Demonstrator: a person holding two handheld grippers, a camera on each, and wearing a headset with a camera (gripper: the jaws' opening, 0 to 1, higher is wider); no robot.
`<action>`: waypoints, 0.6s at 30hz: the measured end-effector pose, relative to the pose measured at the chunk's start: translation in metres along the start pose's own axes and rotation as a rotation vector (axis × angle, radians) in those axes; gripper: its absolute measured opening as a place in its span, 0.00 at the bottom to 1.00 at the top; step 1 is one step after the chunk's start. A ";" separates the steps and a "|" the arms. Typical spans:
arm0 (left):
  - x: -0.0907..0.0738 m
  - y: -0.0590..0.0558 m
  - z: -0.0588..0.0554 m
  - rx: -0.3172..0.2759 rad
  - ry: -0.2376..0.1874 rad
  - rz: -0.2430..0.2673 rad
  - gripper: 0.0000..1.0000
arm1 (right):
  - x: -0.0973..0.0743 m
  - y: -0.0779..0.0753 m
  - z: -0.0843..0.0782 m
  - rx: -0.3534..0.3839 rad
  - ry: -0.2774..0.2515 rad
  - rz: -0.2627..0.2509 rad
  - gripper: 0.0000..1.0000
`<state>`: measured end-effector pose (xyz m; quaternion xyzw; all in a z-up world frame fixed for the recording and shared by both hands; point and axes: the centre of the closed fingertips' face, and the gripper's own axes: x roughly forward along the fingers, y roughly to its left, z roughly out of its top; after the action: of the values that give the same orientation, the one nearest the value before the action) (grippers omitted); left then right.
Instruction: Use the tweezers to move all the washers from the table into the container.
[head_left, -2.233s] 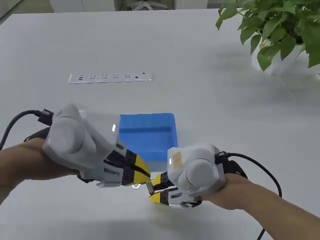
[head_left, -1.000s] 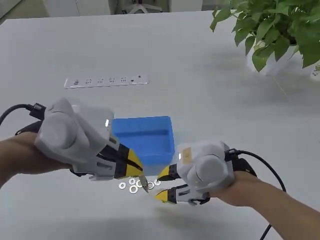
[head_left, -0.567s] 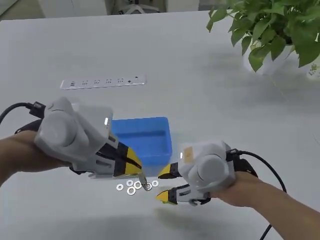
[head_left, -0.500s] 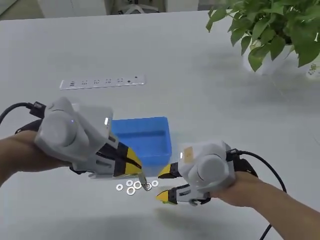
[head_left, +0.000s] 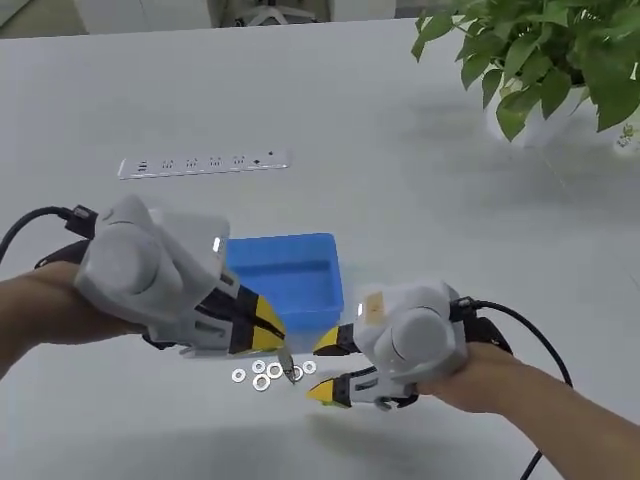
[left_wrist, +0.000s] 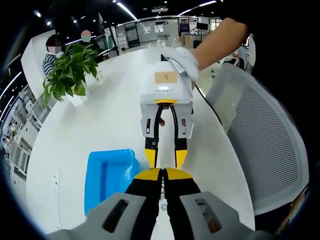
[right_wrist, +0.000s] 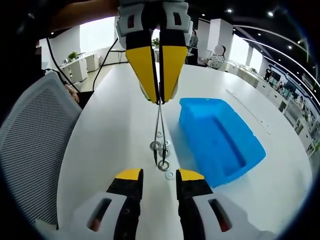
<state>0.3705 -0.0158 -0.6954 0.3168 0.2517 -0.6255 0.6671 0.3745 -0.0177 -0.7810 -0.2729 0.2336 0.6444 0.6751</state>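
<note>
Table (head_left: 420, 230): washers (head_left: 275, 371) at tweezers (head_left: 286, 363) tips, left hand-held gripper (head_left: 272, 337).

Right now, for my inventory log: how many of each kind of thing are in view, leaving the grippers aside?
Washers: 6
Tweezers: 1
Blue container: 1
Power strip: 1
Potted plant: 1
Total: 10

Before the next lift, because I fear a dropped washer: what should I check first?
1. Left gripper shut on the tweezers: ok.
2. Tweezers' tips down at the washers: ok.
3. One washer actually pinched: cannot tell.
4. Right gripper open, off the tweezers: ok.
5. Container beside the washers, top open: ok.
</note>
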 end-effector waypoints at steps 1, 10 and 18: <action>0.000 0.000 0.000 0.000 0.000 0.000 0.06 | 0.001 0.000 0.000 -0.002 0.000 0.001 0.28; 0.000 0.001 -0.001 -0.013 -0.005 -0.001 0.06 | 0.007 0.001 0.008 -0.012 -0.014 0.017 0.25; 0.001 0.001 0.000 -0.017 -0.007 -0.005 0.06 | 0.014 0.002 0.013 -0.020 -0.025 0.023 0.20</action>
<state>0.3712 -0.0160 -0.6960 0.3084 0.2552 -0.6261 0.6691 0.3733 0.0014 -0.7803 -0.2689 0.2220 0.6576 0.6678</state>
